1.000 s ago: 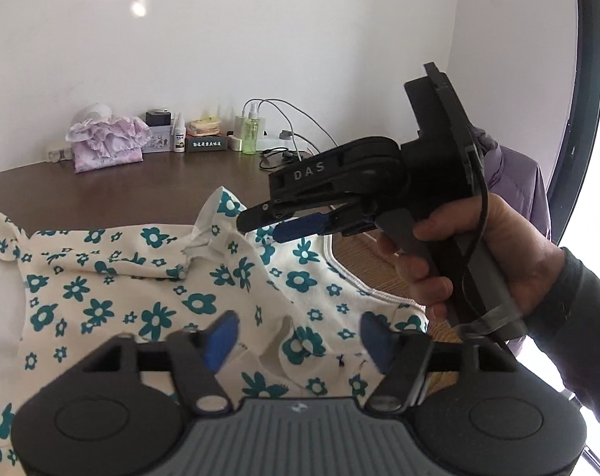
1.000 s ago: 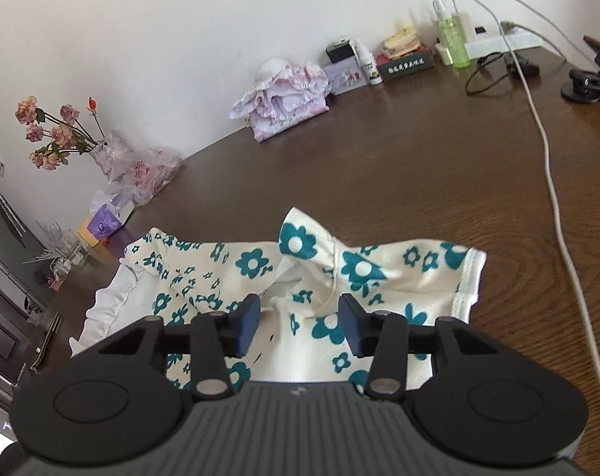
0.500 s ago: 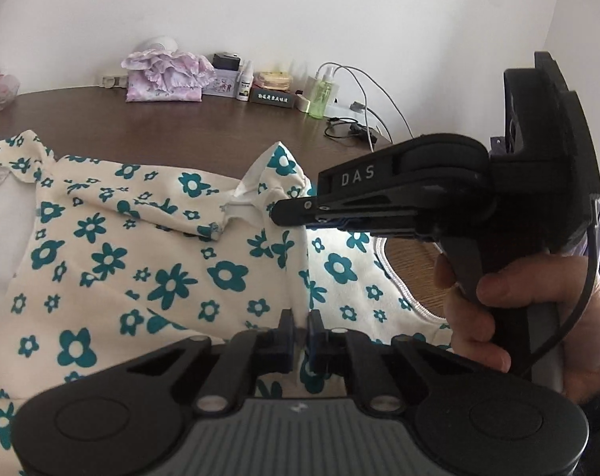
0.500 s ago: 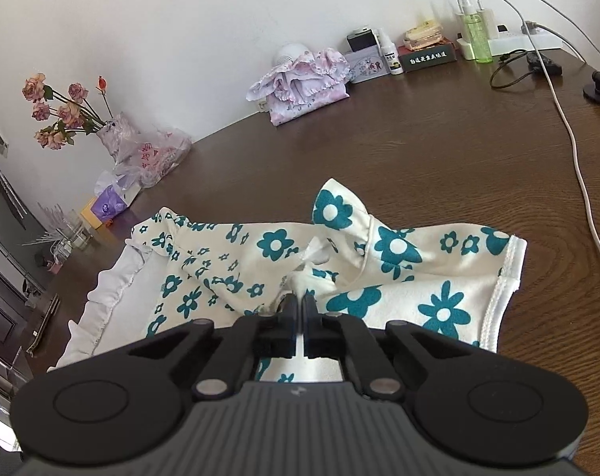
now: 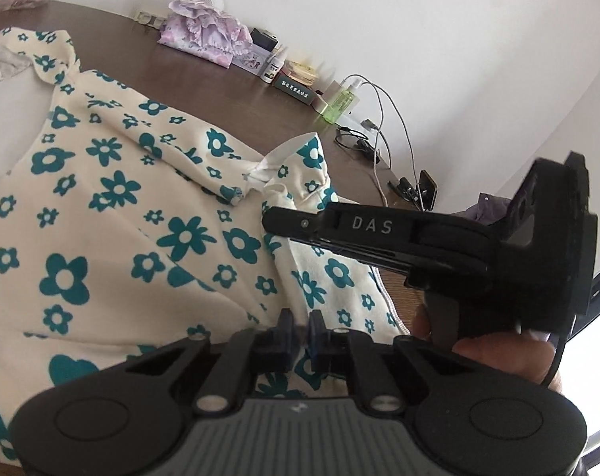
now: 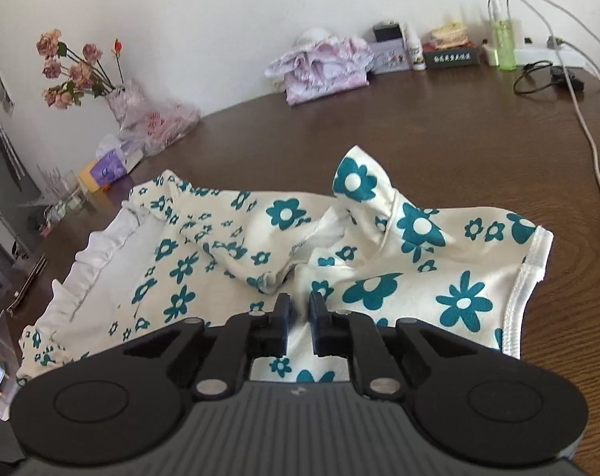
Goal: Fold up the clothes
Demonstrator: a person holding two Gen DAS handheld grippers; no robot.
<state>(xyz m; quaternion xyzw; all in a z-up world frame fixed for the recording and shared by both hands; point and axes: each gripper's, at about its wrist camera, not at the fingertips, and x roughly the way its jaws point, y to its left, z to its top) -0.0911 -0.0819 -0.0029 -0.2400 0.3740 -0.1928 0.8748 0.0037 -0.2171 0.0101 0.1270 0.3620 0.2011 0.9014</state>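
Wall: white, behind a dark wooden table point(image 6: 439, 139).
Nine o'clock: dried roses point(image 6: 68, 67) in a vase.
Centre: flowered garment point(image 6: 379, 254) rumpled on the table.
Twelve o'clock: pink folded cloth point(image 6: 324, 67) by the wall.
One o'clock: green bottle point(image 6: 504, 43), white cable point(image 6: 593, 150).
Left gripper point(image 5: 300, 331): jaws opening slightly, cloth pinched between.
Right gripper point(image 6: 299, 319): jaws opening, narrow gap, fabric between.
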